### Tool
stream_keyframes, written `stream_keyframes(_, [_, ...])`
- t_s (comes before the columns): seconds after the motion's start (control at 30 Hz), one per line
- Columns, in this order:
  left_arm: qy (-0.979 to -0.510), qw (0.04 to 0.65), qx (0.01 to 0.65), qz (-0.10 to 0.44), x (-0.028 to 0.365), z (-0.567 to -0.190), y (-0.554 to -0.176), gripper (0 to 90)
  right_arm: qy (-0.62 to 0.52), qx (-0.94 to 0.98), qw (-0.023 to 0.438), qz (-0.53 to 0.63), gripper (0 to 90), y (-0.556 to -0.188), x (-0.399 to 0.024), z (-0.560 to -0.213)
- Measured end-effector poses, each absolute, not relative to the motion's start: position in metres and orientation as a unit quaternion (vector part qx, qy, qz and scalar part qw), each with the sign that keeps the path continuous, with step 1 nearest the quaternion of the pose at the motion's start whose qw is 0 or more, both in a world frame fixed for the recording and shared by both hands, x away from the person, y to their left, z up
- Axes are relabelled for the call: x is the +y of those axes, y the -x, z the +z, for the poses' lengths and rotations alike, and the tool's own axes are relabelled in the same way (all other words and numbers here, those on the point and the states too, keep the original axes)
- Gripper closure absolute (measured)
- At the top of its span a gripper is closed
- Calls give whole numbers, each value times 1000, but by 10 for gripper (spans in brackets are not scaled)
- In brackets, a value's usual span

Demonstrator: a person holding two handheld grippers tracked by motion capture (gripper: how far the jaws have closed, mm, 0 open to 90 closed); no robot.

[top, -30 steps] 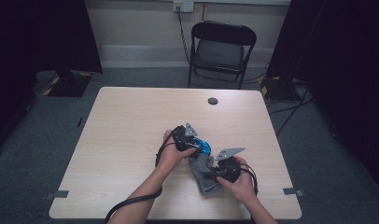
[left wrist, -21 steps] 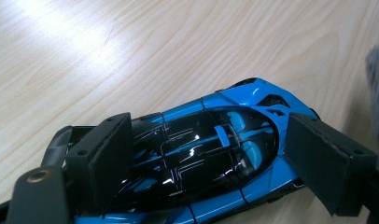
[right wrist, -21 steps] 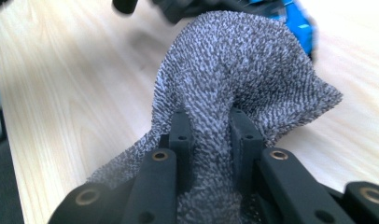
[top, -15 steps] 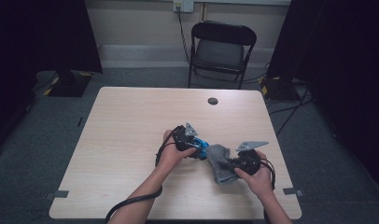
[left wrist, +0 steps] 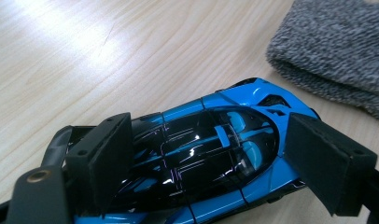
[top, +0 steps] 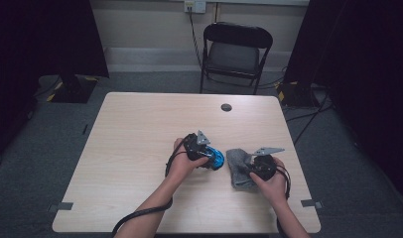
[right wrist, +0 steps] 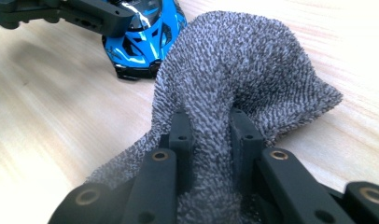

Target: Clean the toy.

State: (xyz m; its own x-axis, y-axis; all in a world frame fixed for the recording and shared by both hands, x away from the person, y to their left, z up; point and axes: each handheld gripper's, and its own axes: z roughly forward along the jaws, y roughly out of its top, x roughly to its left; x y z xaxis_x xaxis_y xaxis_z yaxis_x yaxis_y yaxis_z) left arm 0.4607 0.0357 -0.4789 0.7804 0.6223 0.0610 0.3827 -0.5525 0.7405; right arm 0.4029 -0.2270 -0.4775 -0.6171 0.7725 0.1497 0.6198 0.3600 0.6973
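Right gripper [right wrist: 208, 128] jaws clamped on grey sock [right wrist: 243, 70]; left gripper [left wrist: 215, 163] jaws straddle blue toy car [left wrist: 211, 154], seemingly gripping. Step: sock freed; next, bring them together on tabletop [top: 140, 134].

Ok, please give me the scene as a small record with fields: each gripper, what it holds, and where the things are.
left gripper: jaws on either side of the blue toy car, which is on the table
right gripper: shut on the grey sock, a fold pinched between the jaws
car and sock: side by side, close together
table: light wood
small dark disc: near the far edge
chair: behind the table
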Motion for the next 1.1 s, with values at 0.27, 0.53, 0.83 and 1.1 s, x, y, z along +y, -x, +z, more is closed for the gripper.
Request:
stream_keyframes(0.27, [-867, 372, 290, 161, 35, -479, -460, 158, -434, 815, 106, 369, 743, -408, -222, -484])
stream_keyframes(0.53, [-866, 372, 292, 162, 34, -479, -460, 158, -419, 825, 99, 365, 744, -407, -210, -484])
stream_keyframes(0.83, [-864, 376, 292, 164, 35, -480, -459, 158, -402, 837, 83, 361, 743, -402, -201, -482])
stream_keyframes(1.1, [-865, 375, 292, 165, 35, -479, -460, 158, -385, 847, 52, 363, 742, -394, -192, -481])
